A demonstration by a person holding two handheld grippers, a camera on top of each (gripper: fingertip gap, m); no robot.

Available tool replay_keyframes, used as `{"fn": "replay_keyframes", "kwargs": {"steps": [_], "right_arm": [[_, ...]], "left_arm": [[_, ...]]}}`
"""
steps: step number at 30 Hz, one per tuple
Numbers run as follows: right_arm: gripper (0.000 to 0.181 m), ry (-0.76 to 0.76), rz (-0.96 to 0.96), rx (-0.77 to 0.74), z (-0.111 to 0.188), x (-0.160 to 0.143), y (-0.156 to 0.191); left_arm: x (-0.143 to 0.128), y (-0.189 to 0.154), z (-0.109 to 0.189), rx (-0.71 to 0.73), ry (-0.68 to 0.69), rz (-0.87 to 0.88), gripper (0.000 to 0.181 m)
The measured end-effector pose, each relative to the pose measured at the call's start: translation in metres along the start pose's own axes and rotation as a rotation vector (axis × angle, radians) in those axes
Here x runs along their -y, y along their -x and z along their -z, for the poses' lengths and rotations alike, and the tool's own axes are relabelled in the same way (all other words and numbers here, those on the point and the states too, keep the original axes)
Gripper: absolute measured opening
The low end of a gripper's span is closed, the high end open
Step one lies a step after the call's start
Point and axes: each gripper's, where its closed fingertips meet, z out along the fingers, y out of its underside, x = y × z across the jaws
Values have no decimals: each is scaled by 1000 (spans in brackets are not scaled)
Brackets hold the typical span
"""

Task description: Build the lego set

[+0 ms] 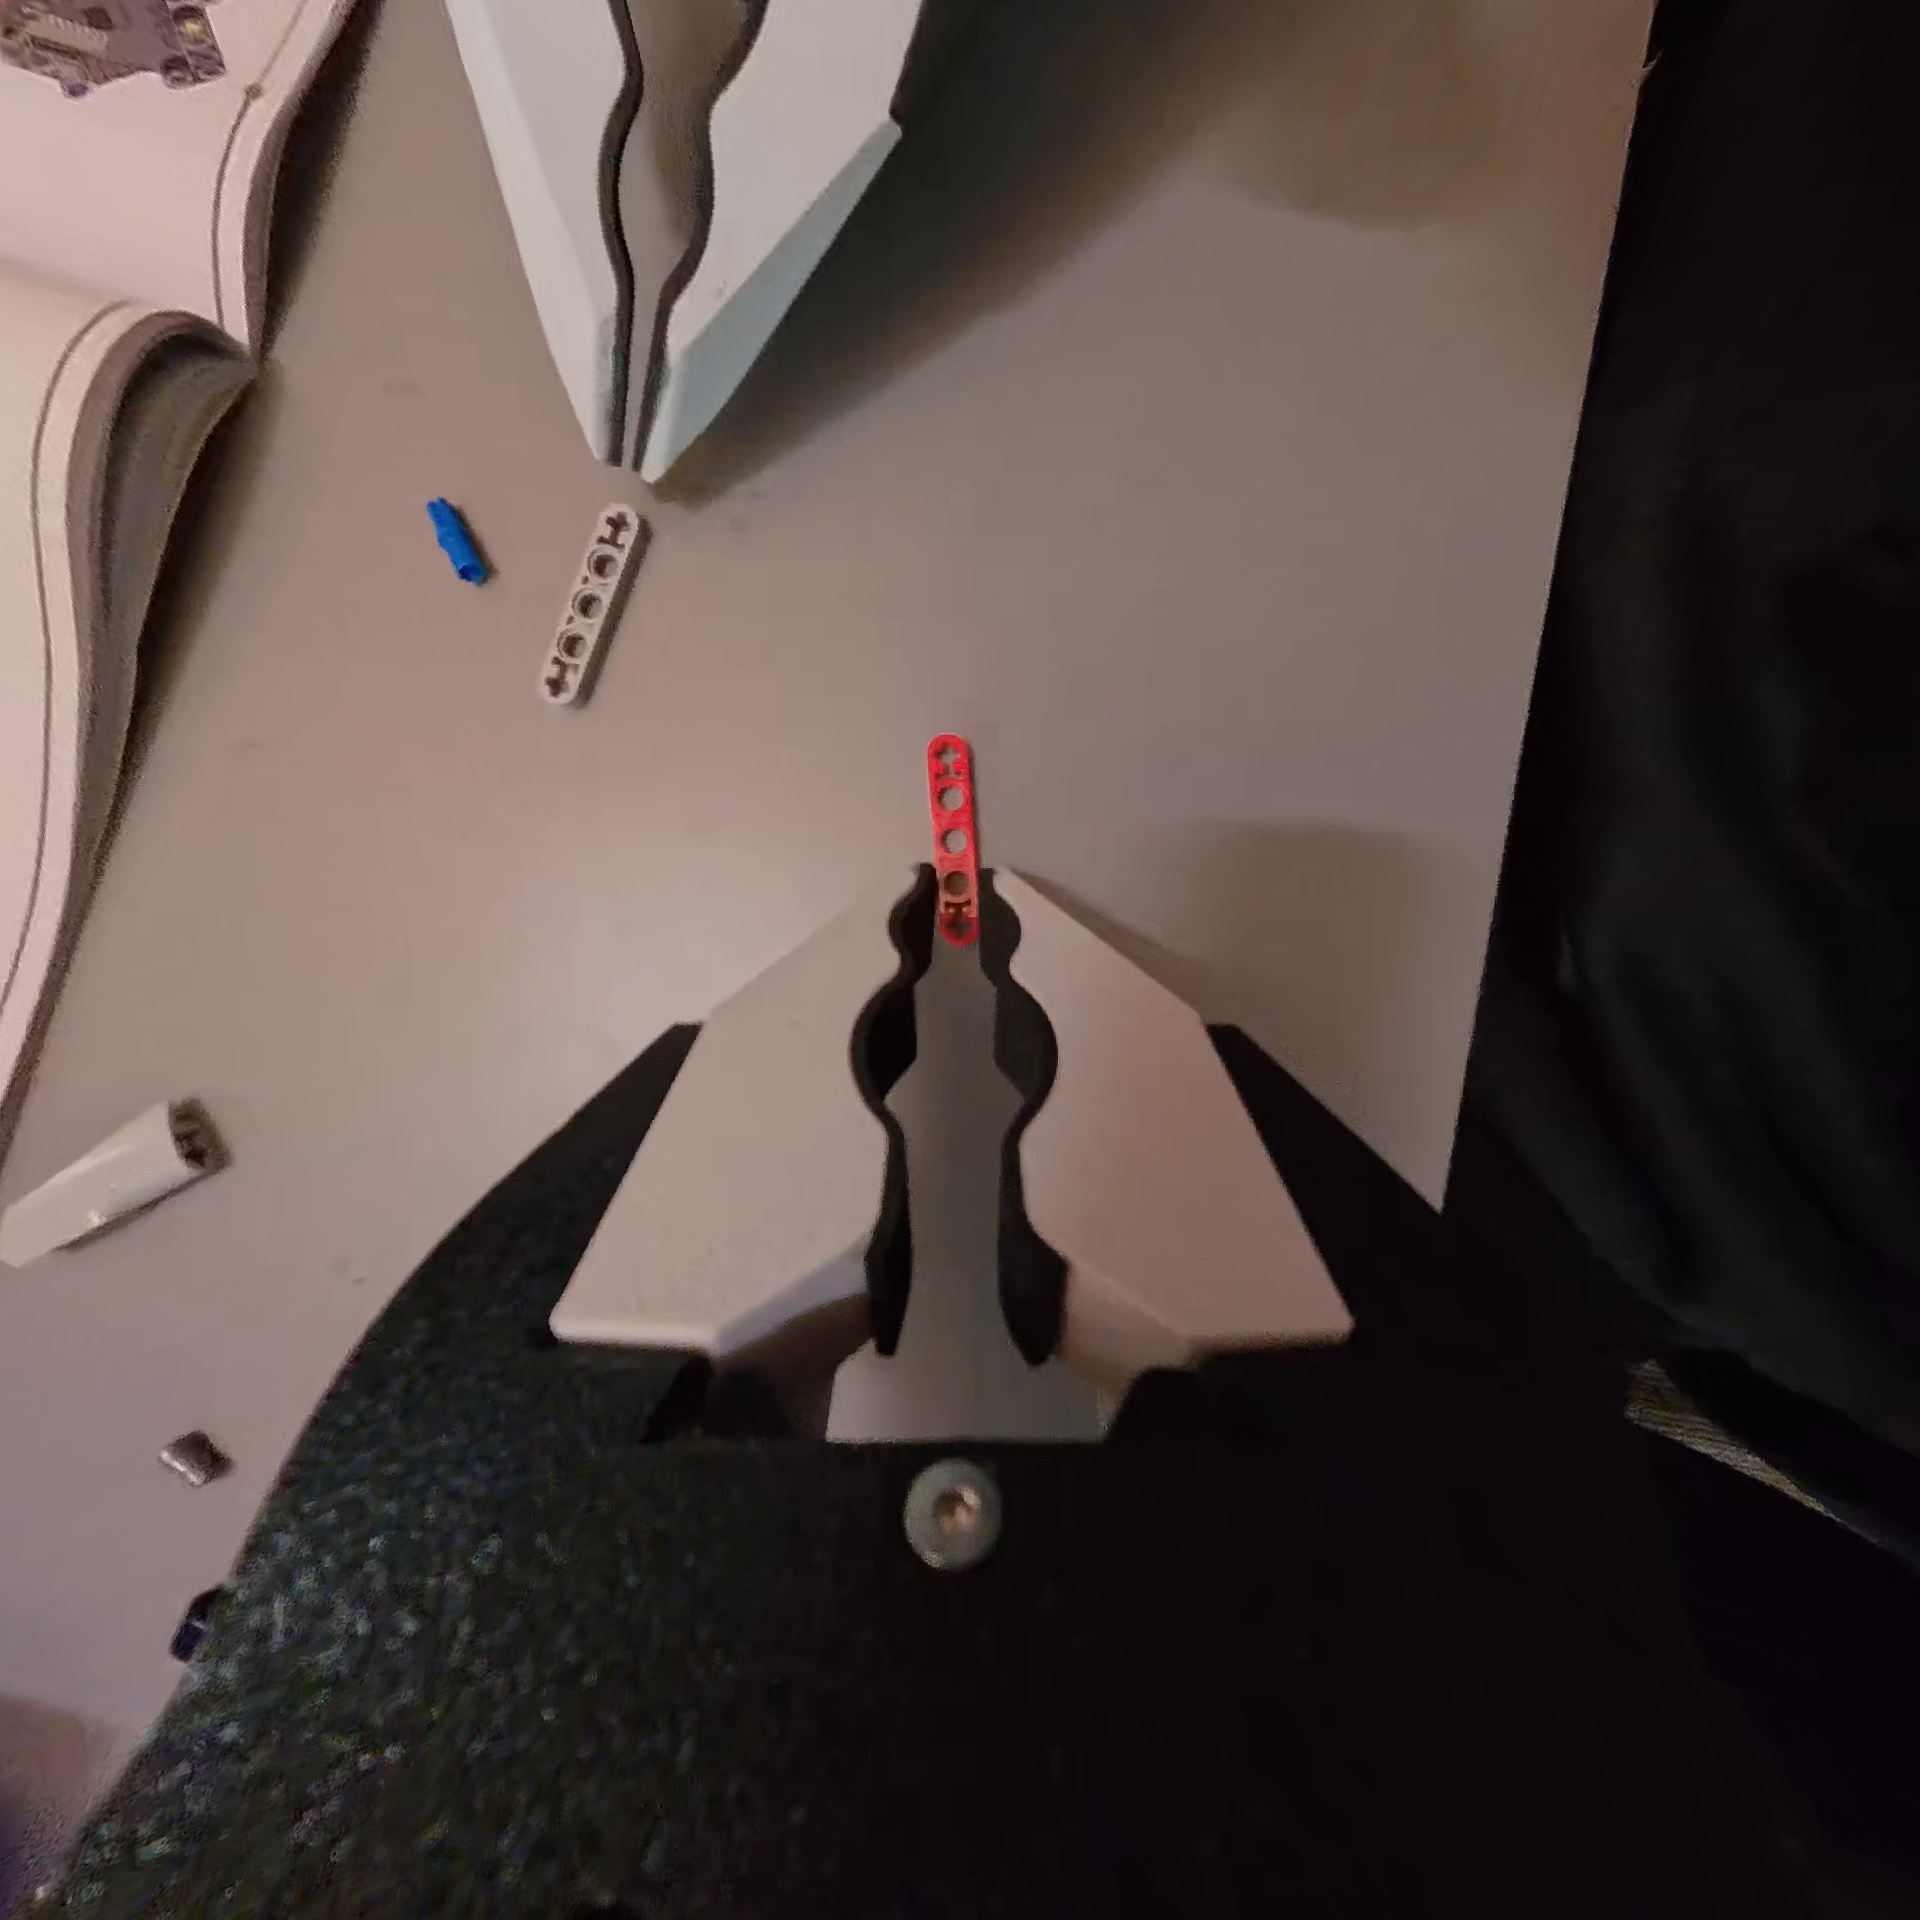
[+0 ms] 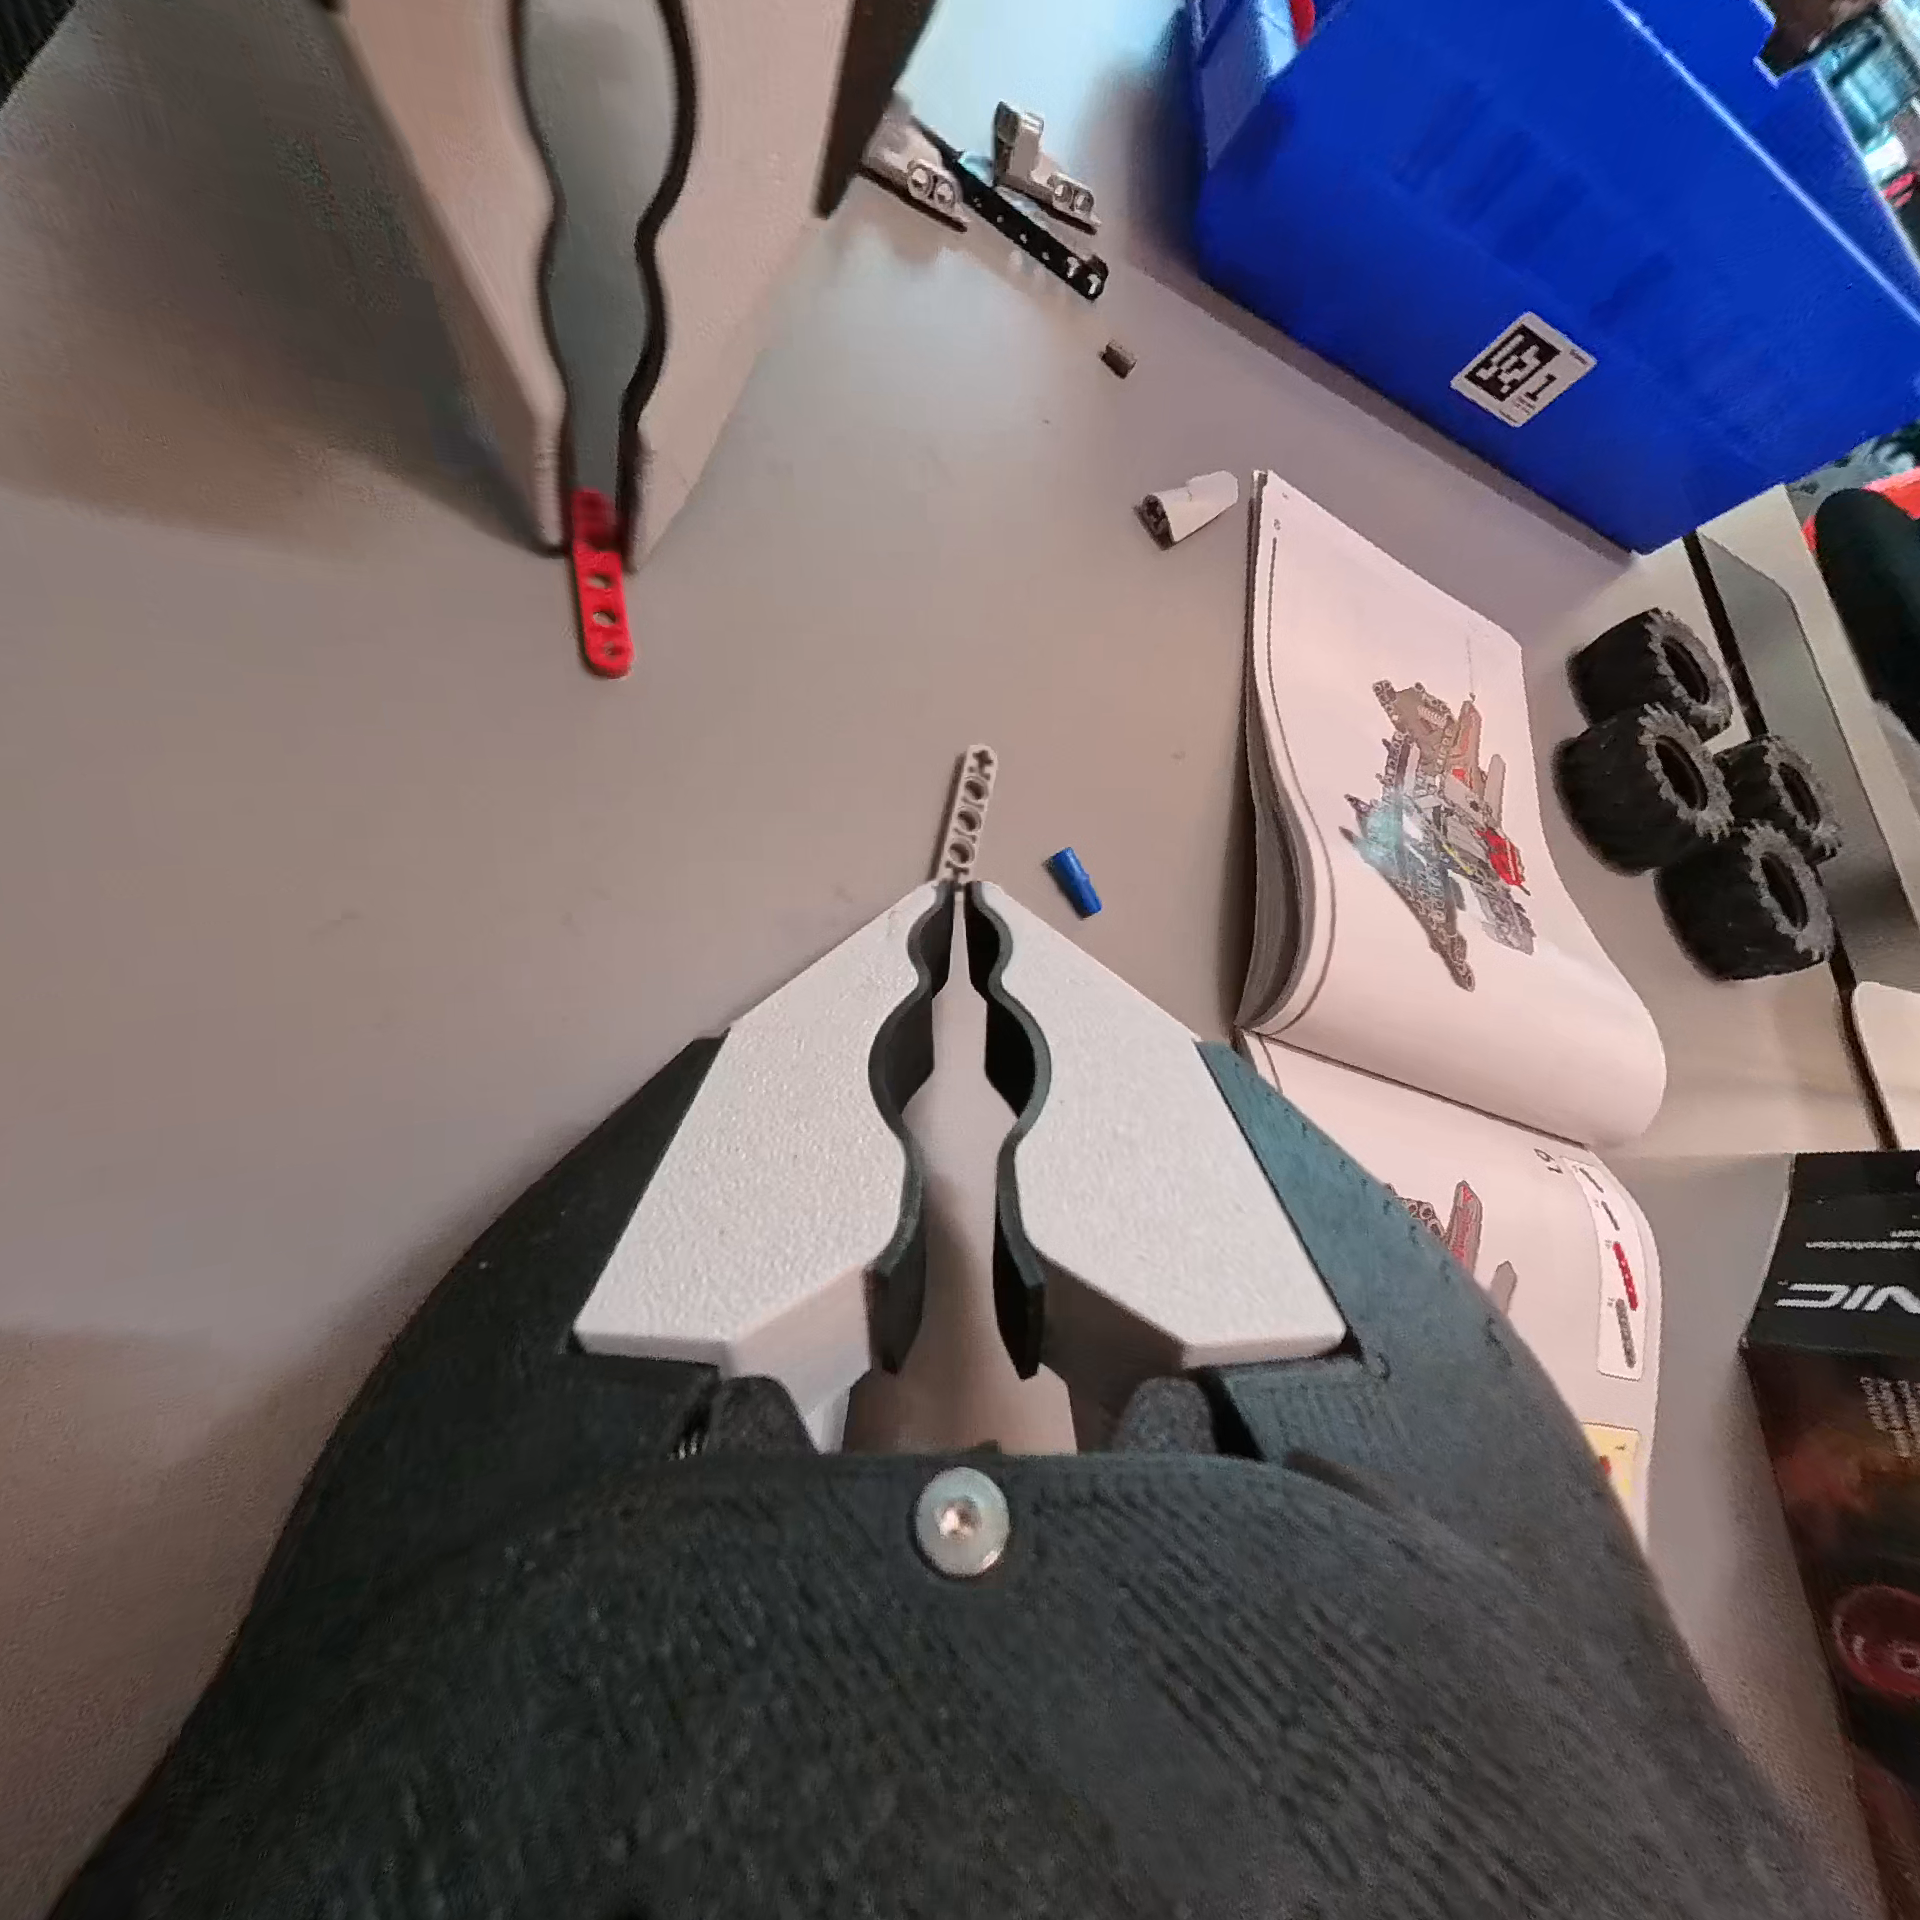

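My left gripper [image 1: 956, 881] is shut on the near end of a thin red beam [image 1: 951, 821], which sticks out forward low over the grey table [image 1: 1195, 582]. In the right wrist view this gripper [image 2: 597, 530] comes in from the top left with the red beam [image 2: 603, 613] at its tips. My right gripper [image 2: 958, 891] is shut and empty, its tips right at the near end of a thin grey beam [image 2: 968, 810] lying flat. In the left wrist view the right gripper [image 1: 627, 468] stands just short of the grey beam [image 1: 592, 608]. A blue pin [image 2: 1075, 881] lies beside it.
An open instruction booklet [image 2: 1403, 831] lies to the right, with several black tyres [image 2: 1704, 810], a blue bin [image 2: 1558, 208] and a black box [image 2: 1839, 1455]. A white tapered piece [image 2: 1190, 506], a small black-and-grey assembly [image 2: 997, 197] and a small dark piece [image 2: 1117, 358] lie farther off. The table edge [image 1: 1538, 727] is close.
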Motion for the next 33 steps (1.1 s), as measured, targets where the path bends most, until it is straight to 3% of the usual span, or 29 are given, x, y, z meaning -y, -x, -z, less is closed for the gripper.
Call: {"fn": "replay_keyframes", "kwargs": {"steps": [1, 11, 20, 33], "right_arm": [[0, 5, 25, -2, 0, -1, 1], [1, -17, 70, 15, 5, -1, 12], [13, -22, 4, 85, 6, -2, 12], [8, 56, -196, 109, -1, -12, 0]], "left_arm": [[1, 1, -1, 0, -6, -11, 5], [19, 42, -2, 45, -142, -123, 5], [34, 78, -3, 8, -147, -248, 5], [41, 69, -18, -138, -104, -323, 4]]}}
